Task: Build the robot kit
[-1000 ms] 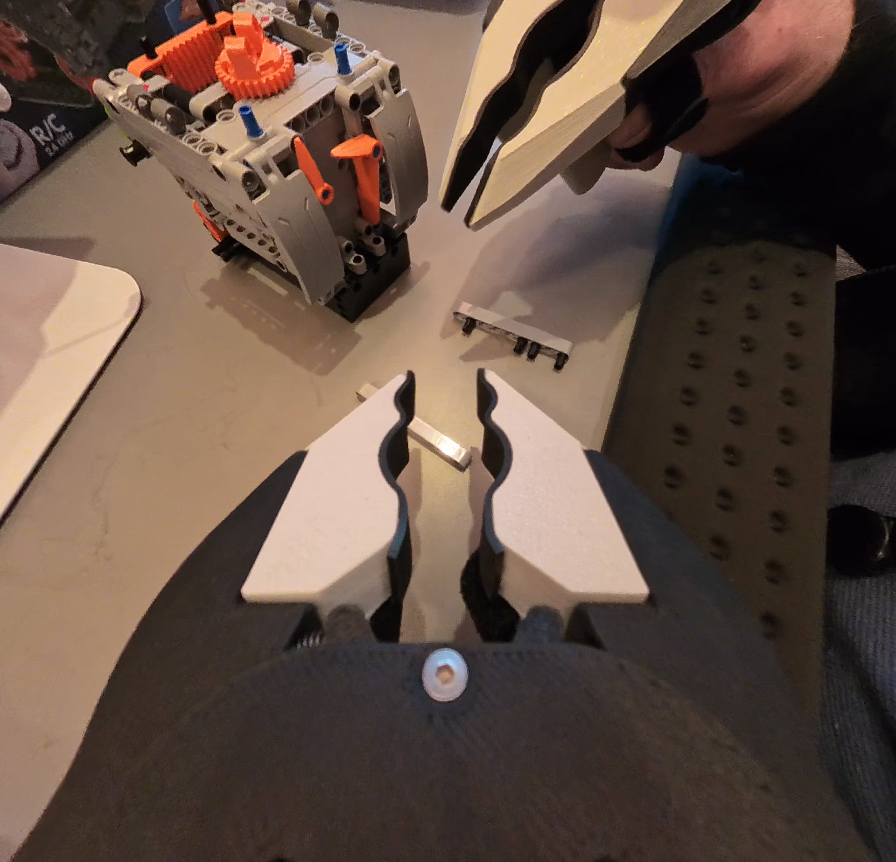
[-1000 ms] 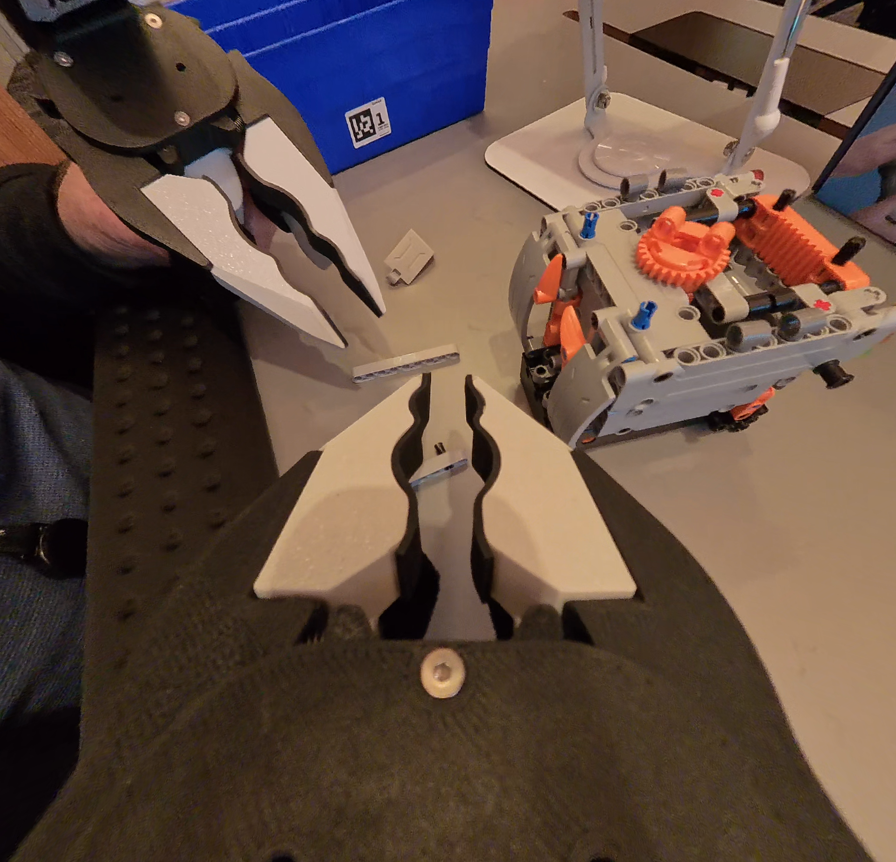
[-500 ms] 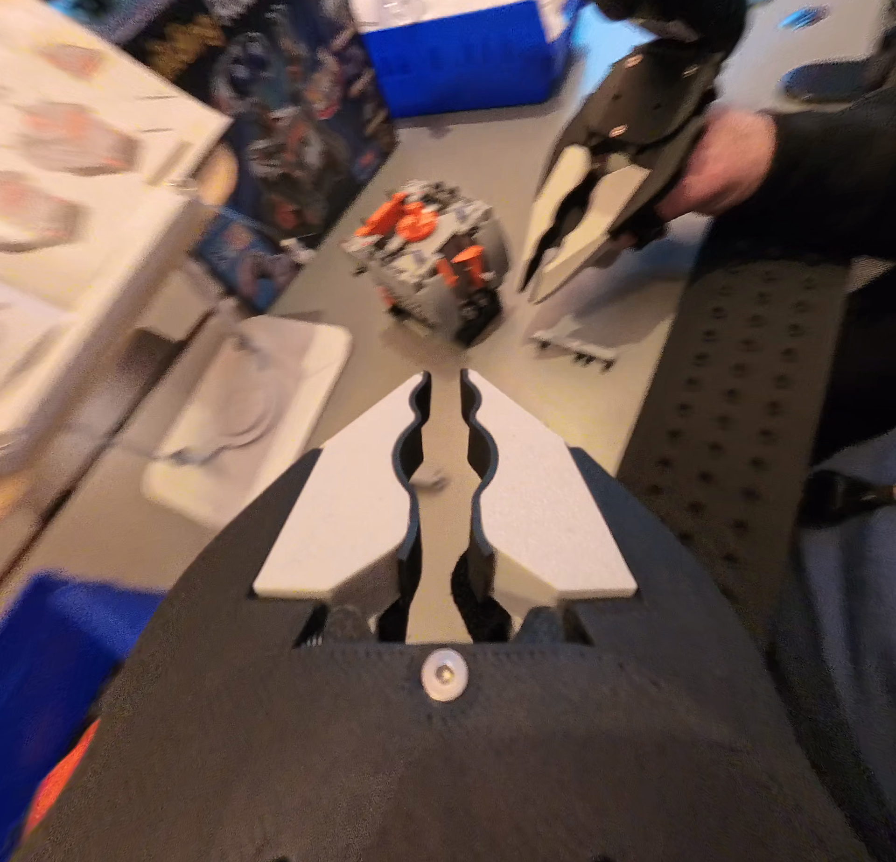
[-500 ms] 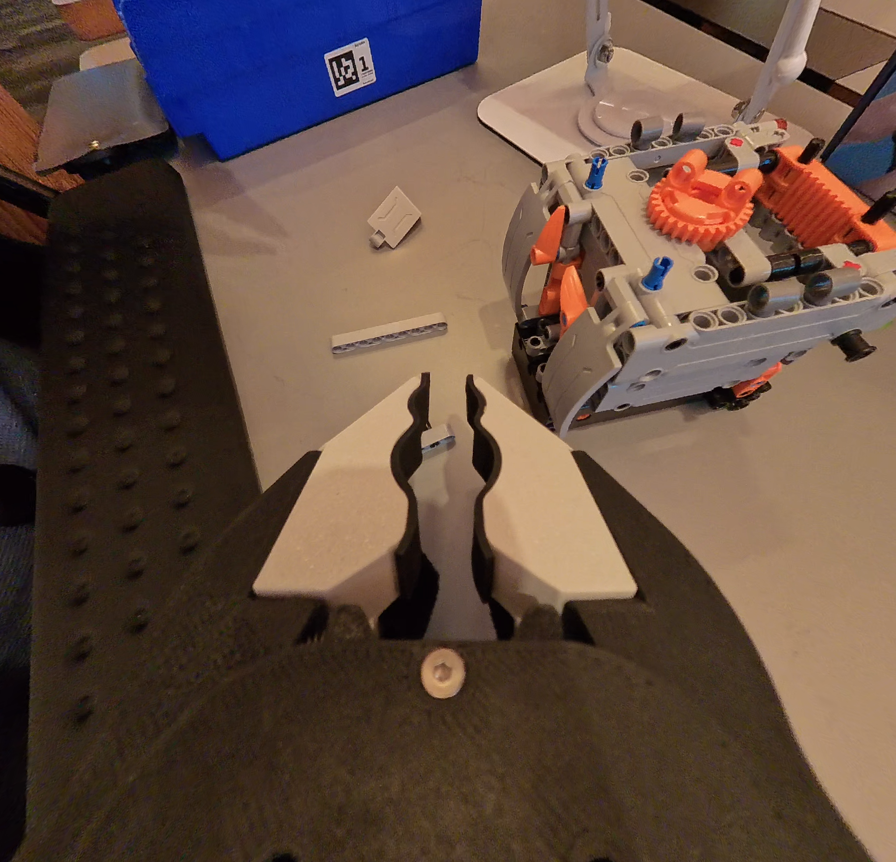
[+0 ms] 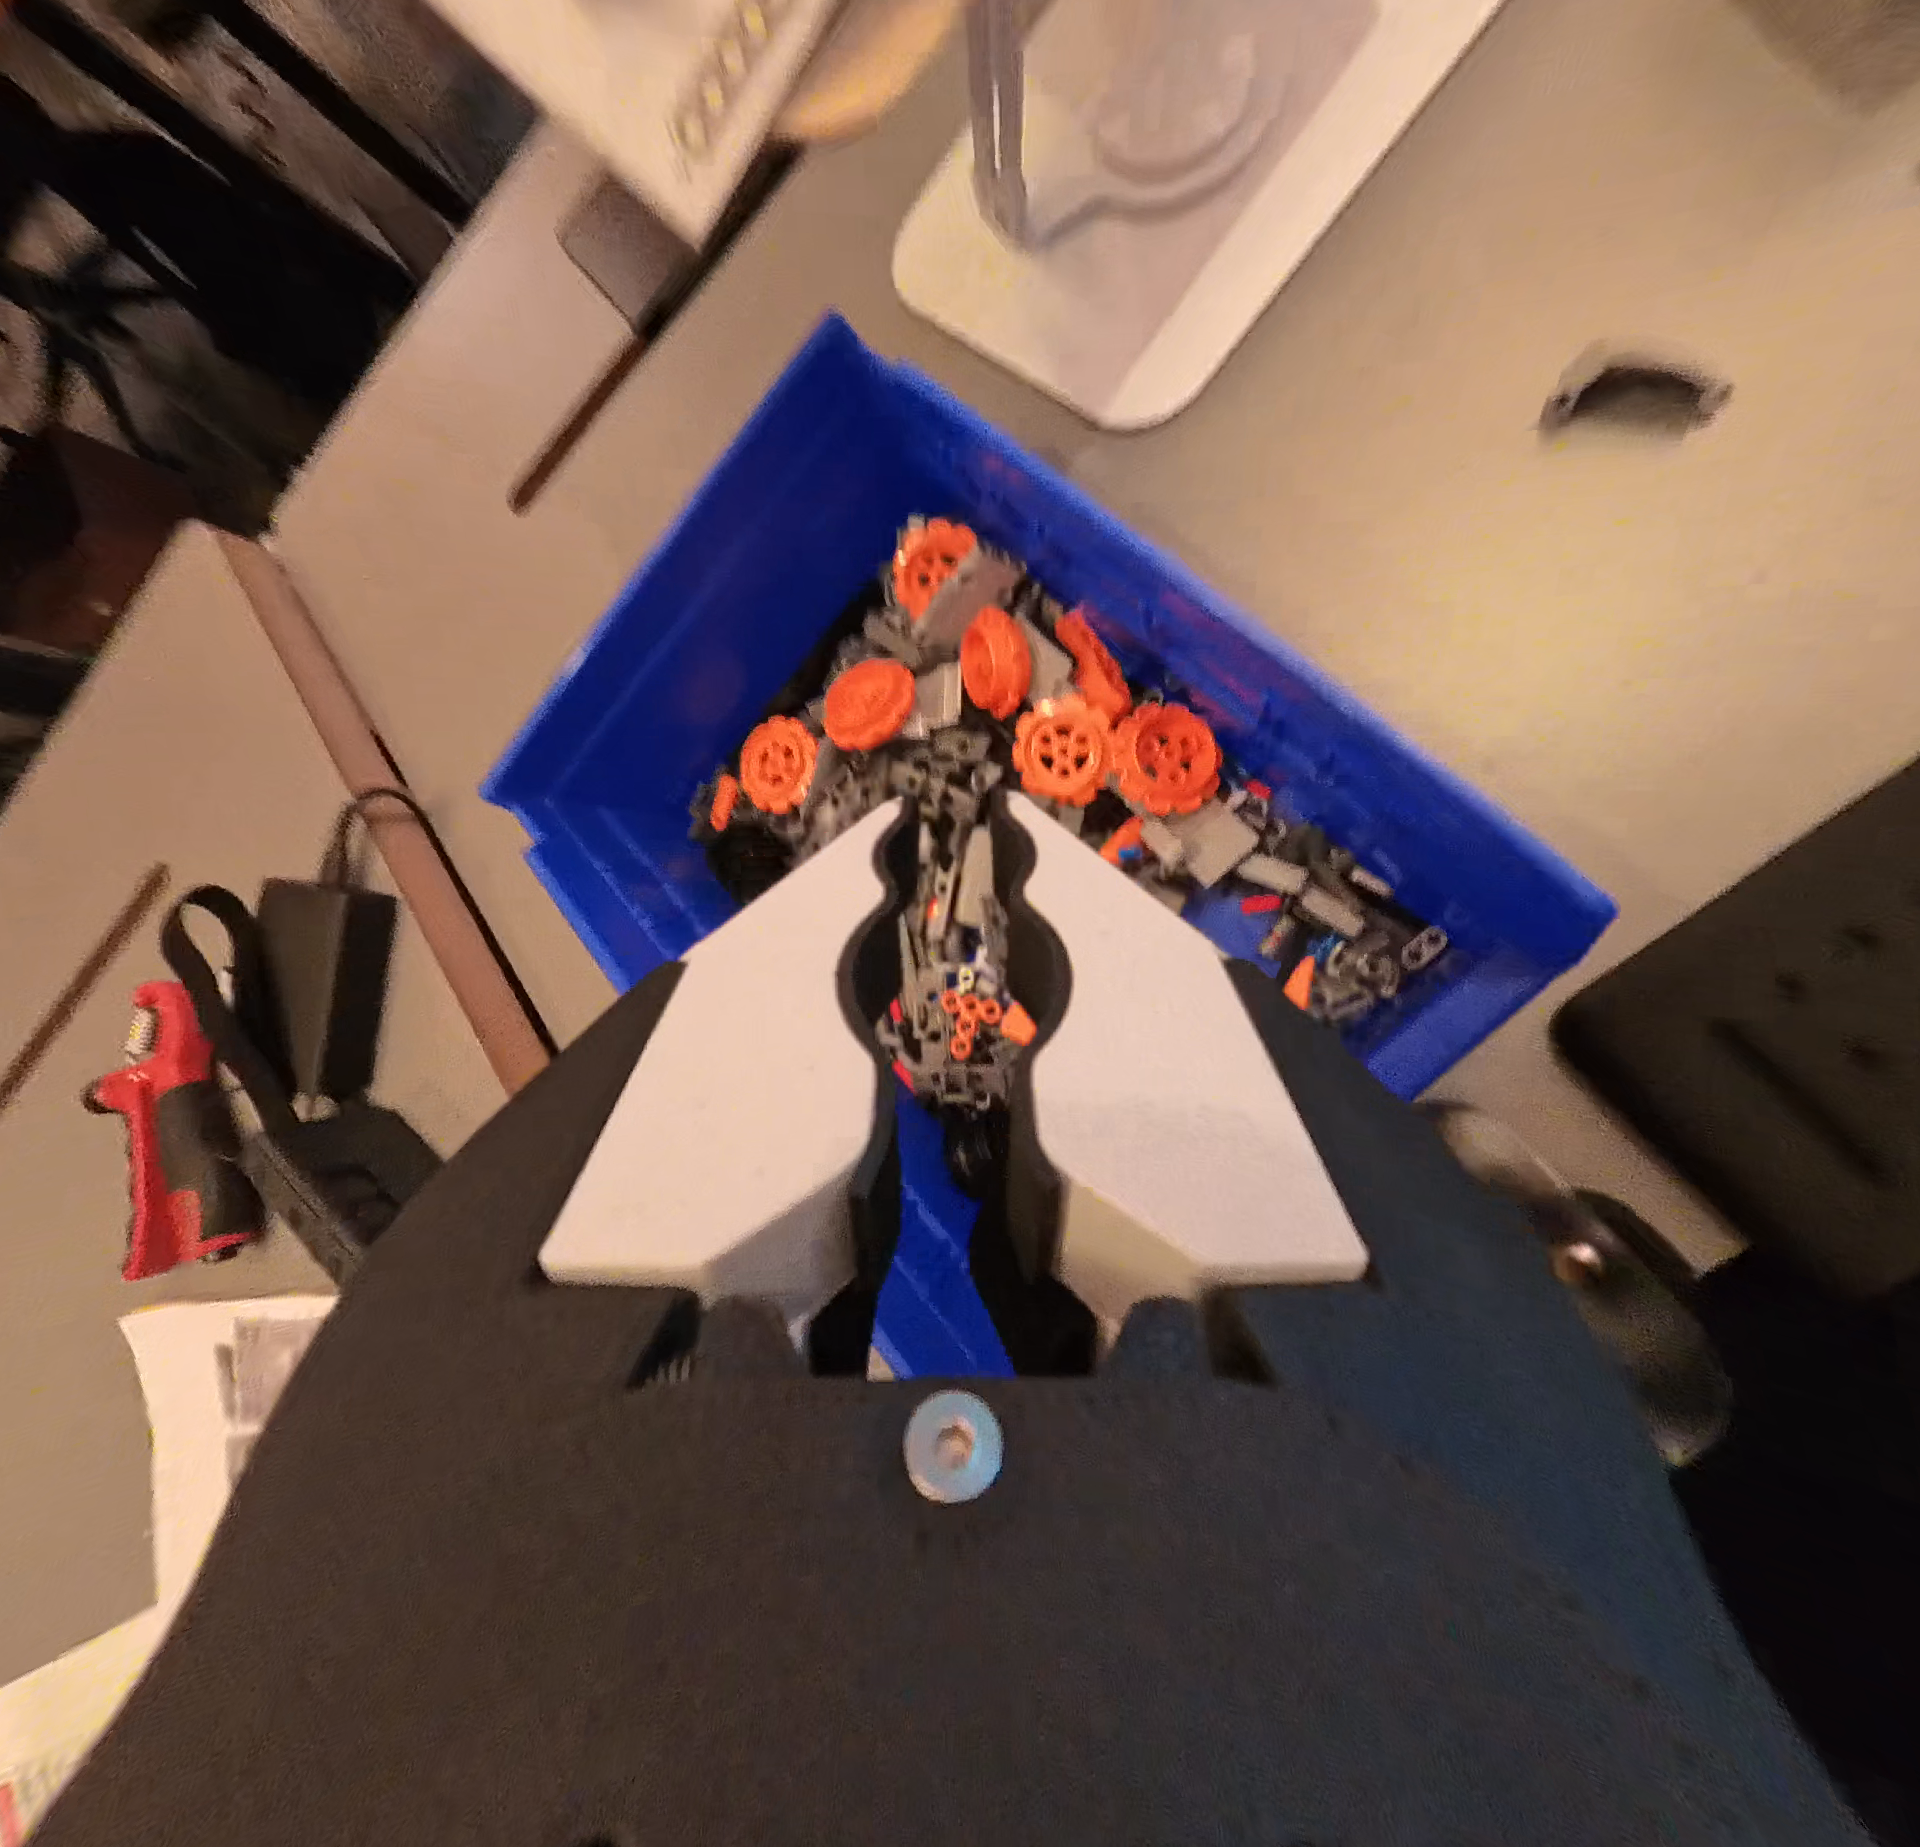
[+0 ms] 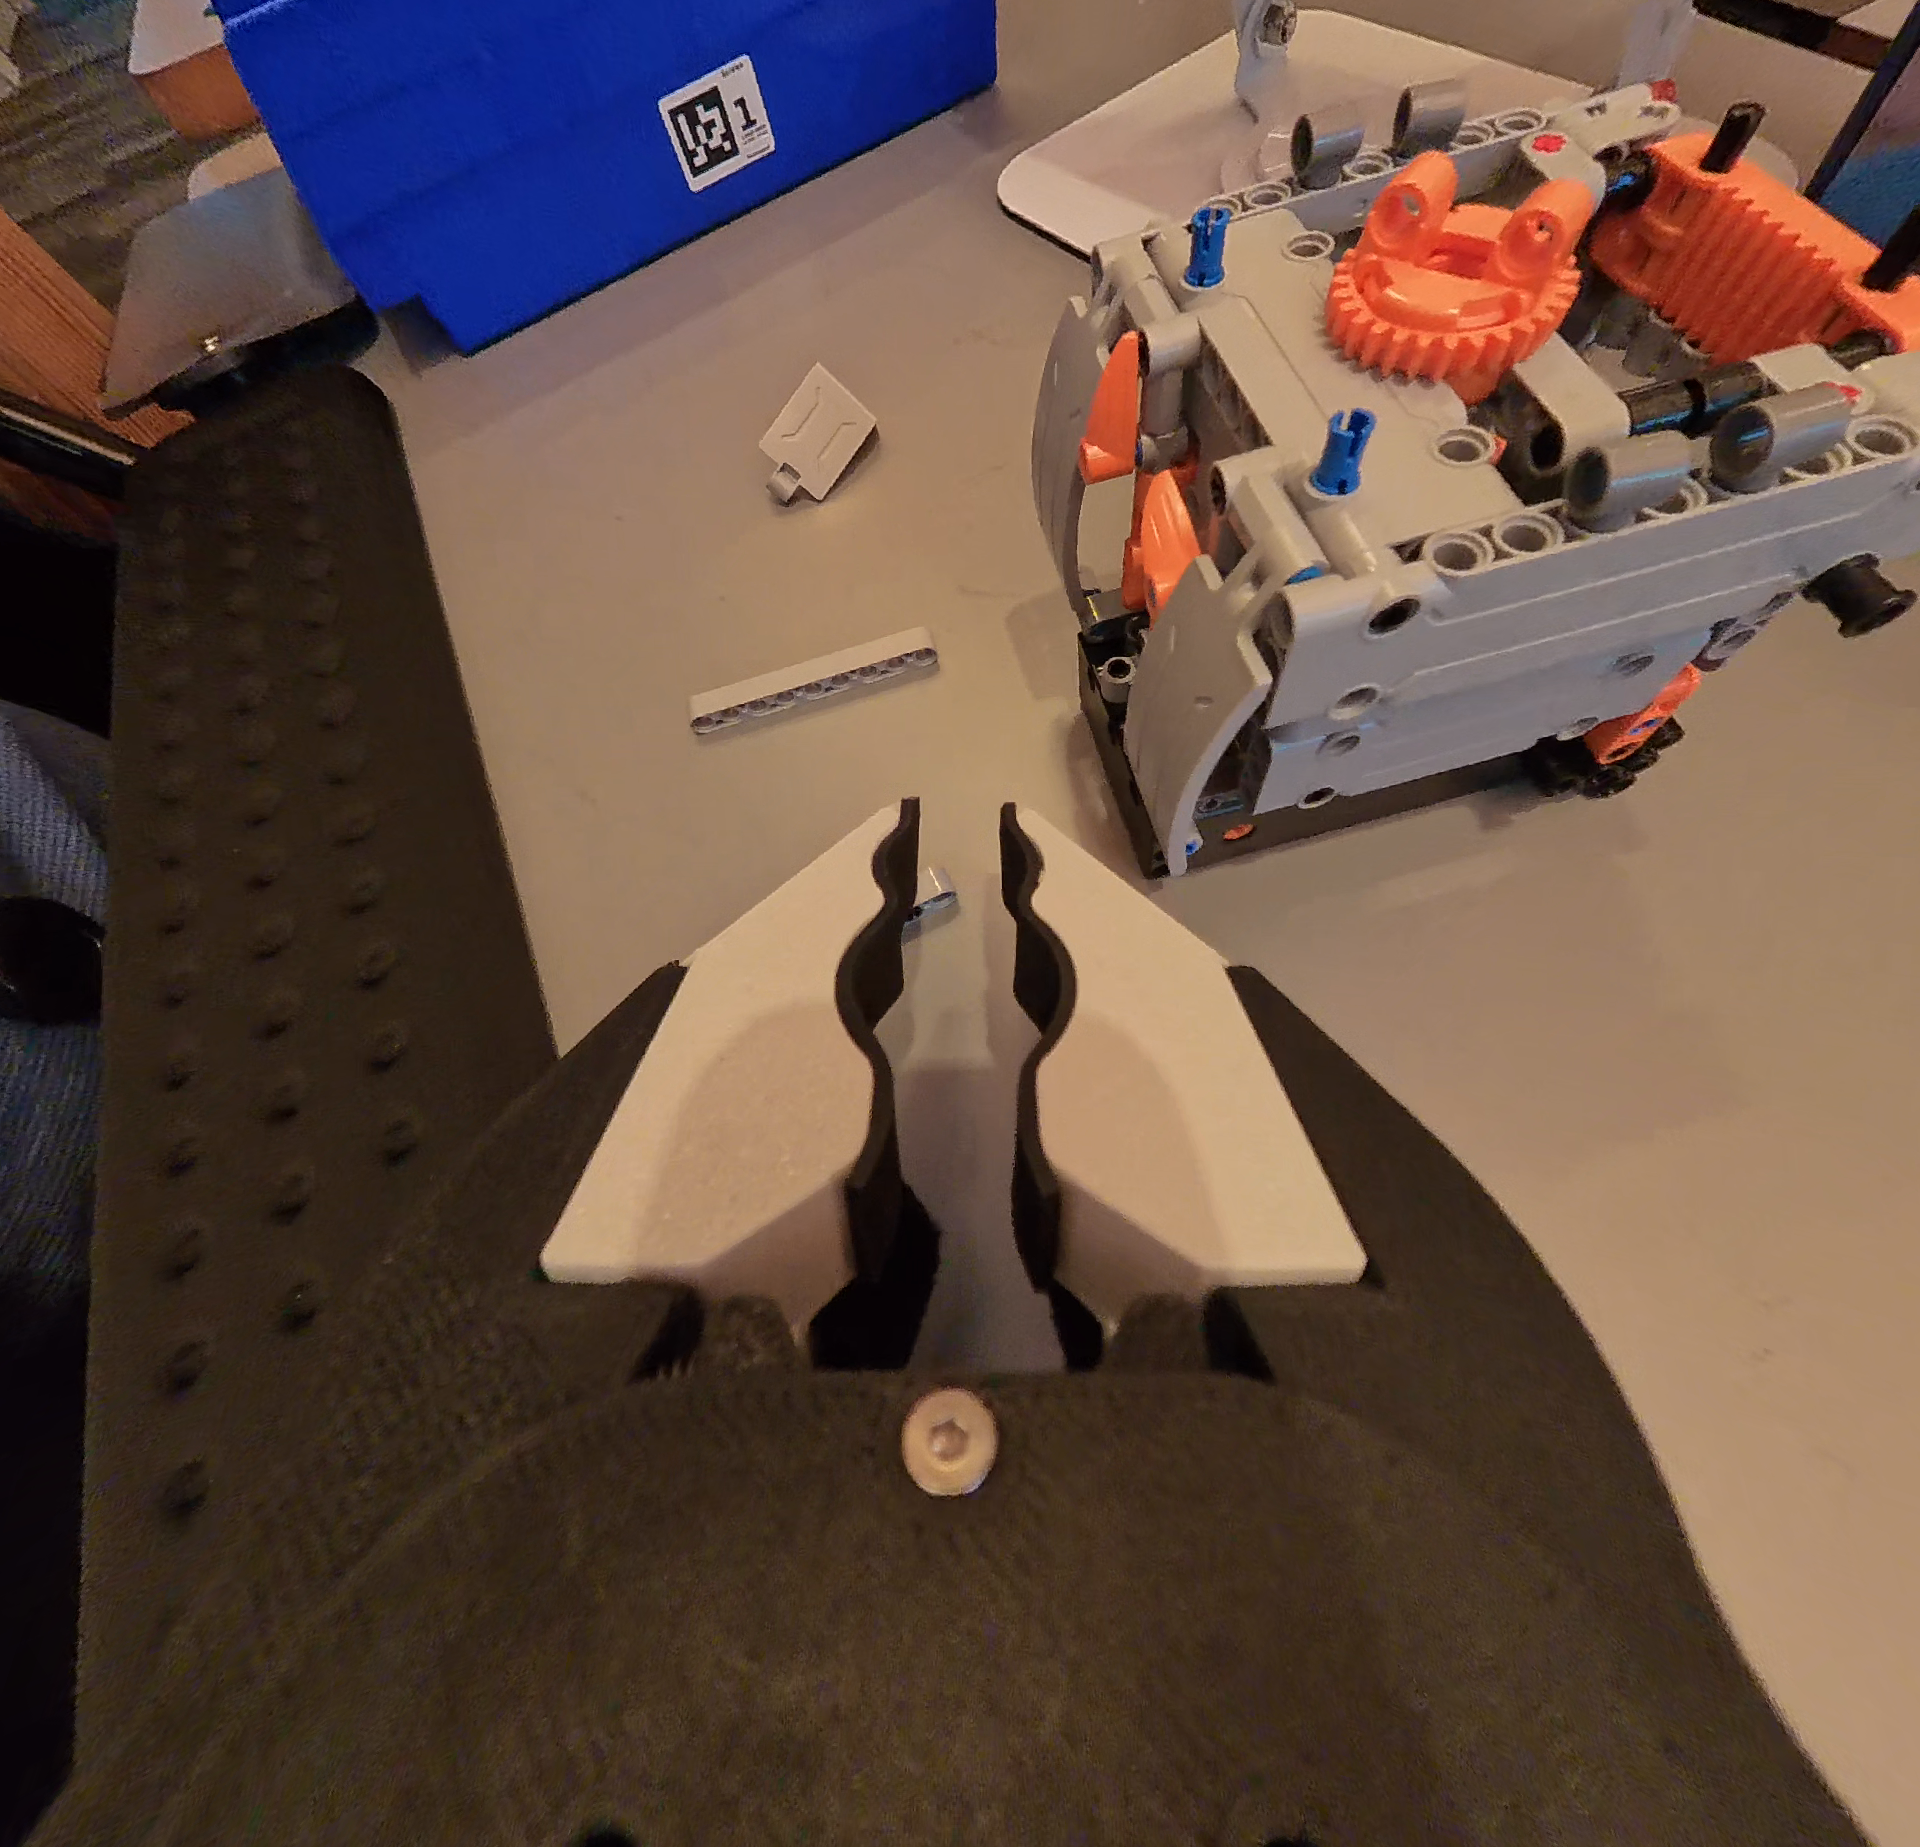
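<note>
Hovering left hand-held gripper released above blue bin, right hand-held gripper released over grey beam, bin's coded sticker.

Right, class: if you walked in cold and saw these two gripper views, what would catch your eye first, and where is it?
Most striking is the blue bin under the open left gripper, heaped with dark parts and orange wheels. In the right wrist view, a grey-and-orange brick model stands on the table, right of the open right gripper. A grey holed beam lies flat just ahead of that gripper.
</note>
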`<state>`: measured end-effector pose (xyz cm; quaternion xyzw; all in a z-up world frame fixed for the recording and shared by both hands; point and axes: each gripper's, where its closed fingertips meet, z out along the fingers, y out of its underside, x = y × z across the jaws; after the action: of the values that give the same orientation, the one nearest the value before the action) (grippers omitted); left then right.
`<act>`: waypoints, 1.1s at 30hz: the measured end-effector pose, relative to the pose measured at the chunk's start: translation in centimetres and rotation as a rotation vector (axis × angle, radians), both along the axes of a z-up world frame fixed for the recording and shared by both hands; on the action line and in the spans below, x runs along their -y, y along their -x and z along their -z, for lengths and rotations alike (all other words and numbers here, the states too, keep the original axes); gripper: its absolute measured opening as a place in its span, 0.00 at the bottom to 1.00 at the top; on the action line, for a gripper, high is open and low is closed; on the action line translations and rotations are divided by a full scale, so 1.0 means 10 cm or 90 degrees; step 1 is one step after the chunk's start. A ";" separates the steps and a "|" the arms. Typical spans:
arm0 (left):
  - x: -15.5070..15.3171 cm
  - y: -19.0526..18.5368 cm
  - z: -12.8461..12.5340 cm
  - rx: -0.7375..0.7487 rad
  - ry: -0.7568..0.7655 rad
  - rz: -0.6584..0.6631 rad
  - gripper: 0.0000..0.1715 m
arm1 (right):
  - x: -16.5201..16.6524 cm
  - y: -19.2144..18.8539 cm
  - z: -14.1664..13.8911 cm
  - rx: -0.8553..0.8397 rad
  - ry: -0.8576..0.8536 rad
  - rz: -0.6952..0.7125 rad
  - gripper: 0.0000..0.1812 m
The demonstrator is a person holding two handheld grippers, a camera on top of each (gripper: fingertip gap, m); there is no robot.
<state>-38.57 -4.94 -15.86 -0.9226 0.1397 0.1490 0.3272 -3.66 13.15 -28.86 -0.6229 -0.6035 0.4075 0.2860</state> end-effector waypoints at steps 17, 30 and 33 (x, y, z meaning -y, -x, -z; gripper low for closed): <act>0.14 0.28 0.65 0.034 0.355 0.134 0.04 | 0.01 0.01 0.08 0.018 0.029 -0.010 0.08; 0.34 -0.01 1.21 0.090 0.489 0.322 0.06 | -0.07 0.01 0.10 0.014 0.041 0.008 0.08; 0.30 -0.21 1.22 0.164 0.478 0.362 0.06 | -0.08 0.01 0.06 -0.004 0.037 0.008 0.07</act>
<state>-36.46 -7.97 -28.10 -0.9132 0.3886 -0.1223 0.0139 -3.79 13.98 -29.41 -0.6334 -0.5864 0.4252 0.2724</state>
